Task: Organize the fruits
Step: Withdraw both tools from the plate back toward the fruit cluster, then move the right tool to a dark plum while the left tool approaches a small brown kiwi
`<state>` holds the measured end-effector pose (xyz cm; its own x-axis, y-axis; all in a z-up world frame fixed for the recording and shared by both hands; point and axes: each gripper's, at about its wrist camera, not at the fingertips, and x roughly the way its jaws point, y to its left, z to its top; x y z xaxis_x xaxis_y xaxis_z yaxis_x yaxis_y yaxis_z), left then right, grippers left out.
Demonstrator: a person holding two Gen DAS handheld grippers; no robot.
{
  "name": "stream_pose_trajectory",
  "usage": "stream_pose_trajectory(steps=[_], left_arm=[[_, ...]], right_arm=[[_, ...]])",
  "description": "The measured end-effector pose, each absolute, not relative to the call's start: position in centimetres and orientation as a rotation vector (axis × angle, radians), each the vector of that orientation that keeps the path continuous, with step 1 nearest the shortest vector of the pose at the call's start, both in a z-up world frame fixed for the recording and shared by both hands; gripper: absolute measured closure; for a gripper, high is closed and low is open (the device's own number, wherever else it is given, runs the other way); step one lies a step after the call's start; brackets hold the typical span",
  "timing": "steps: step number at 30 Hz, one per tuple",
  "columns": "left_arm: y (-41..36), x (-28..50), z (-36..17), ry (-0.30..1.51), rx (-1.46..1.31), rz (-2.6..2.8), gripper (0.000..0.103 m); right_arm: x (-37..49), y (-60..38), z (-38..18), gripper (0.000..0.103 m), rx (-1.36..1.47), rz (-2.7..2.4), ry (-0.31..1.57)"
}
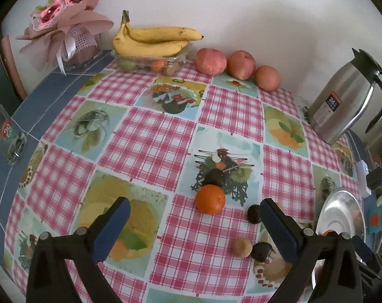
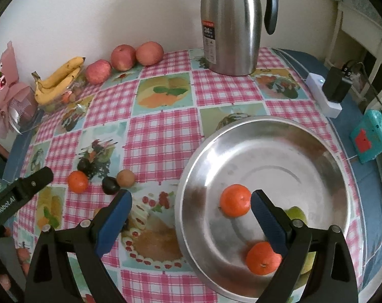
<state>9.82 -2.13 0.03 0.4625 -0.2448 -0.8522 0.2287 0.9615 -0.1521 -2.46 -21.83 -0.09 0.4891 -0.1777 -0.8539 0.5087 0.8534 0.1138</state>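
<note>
Round glossy mandarins lie in the smooth steel bowl.

The left wrist view looks steeply down and forward over the table toward the far wall, its own open fingers at the bottom edge, the loose tangerine close ahead, bananas and apples far off; the right wrist view sits further right, tilted down likewise, close over the metal plate, which fills its lower right; both share the checked cloth, the loose tangerine, the dark fruit, the kettle, the bananas and apples; the right view catches the left gripper at its left edge; the plate shows at the left view's right edge
</note>
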Motion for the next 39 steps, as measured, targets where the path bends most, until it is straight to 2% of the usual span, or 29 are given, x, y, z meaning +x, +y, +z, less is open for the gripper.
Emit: stream_pose_trajectory(steps=[12,26,39], left_arm=[[-1.2,10.4,1.3,0.996,0.004,-0.295,0.000],[2.1,11.6,3.1,0.980,-0.105,-0.260,0.000],[3.6,12.2,2.2,1.017,-0.138,-0.215,0.000]], right_arm=[[-1.0,-20.9,0.4,0.008,0.390,-0.407,0.981],[2.3,-17.3,1.4,0.008,0.372,-0.330,0.996],[4.4,-15.4,0.8,0.008,0.349,-0.263,1.038]])
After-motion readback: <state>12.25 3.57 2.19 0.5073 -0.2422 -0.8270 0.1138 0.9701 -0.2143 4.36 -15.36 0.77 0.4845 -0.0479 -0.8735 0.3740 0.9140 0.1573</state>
